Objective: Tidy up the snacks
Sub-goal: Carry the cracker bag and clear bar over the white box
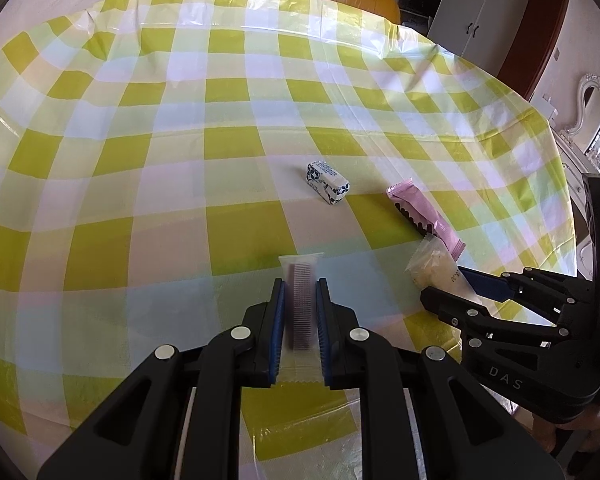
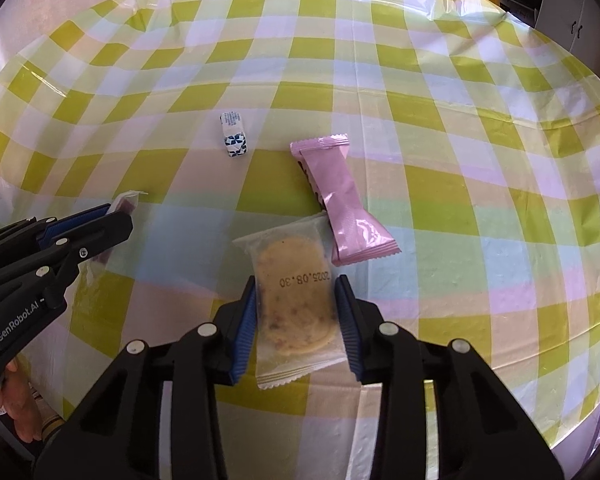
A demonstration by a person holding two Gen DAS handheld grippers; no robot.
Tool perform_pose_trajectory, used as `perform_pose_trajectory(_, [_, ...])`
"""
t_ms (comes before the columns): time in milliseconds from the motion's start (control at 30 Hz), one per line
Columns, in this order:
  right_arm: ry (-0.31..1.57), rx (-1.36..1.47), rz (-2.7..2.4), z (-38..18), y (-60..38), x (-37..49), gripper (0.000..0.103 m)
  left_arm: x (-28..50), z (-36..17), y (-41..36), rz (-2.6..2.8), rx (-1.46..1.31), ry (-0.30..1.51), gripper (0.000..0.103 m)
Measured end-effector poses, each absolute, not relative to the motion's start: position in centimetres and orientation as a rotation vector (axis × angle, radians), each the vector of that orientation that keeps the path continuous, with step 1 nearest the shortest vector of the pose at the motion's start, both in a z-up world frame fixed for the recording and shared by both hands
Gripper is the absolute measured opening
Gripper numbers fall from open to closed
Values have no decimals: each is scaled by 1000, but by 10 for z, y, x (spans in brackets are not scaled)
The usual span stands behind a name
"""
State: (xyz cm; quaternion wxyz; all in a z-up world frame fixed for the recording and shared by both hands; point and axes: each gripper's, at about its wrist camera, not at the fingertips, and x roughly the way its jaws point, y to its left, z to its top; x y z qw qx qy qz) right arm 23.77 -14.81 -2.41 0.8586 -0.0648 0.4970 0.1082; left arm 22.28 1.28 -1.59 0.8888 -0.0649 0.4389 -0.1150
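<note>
- The left hand-held gripper [image 1: 300, 292], low in the centre of the left wrist view, is clenched on a clear-wrapped purple snack bar [image 1: 302, 304] standing on edge between its blue pads; the bar looks blurred.
- The right hand-held gripper [image 2: 296, 292] straddles a clear cookie packet [image 2: 294, 304] stamped 2025.08.30. Its blue pads sit at the packet's edges — whether they press it I cannot tell.
- The cookie packet lies flat on the desk [image 2: 460, 120], which is covered in a yellow-green checked cloth, at lower centre of the right wrist view.
- A pink wrapper [image 2: 340, 196] lies just above and to the right of the cookie packet, touching or overlapping its upper corner.
- A small white-and-blue patterned candy [image 2: 233, 134] sits apart — toward upper left of the pink wrapper.
</note>
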Motion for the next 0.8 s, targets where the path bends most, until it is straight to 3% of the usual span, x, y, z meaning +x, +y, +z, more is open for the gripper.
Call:
perform_pose_trajectory(400, [1029, -91, 179, -13, -171, 220, 36, 211, -1, -7, -306, -140, 877, 14])
perform_pose_trajectory(800, [1026, -41, 100, 3, -222, 187, 36, 186, 18, -80, -504, -84, 869, 14])
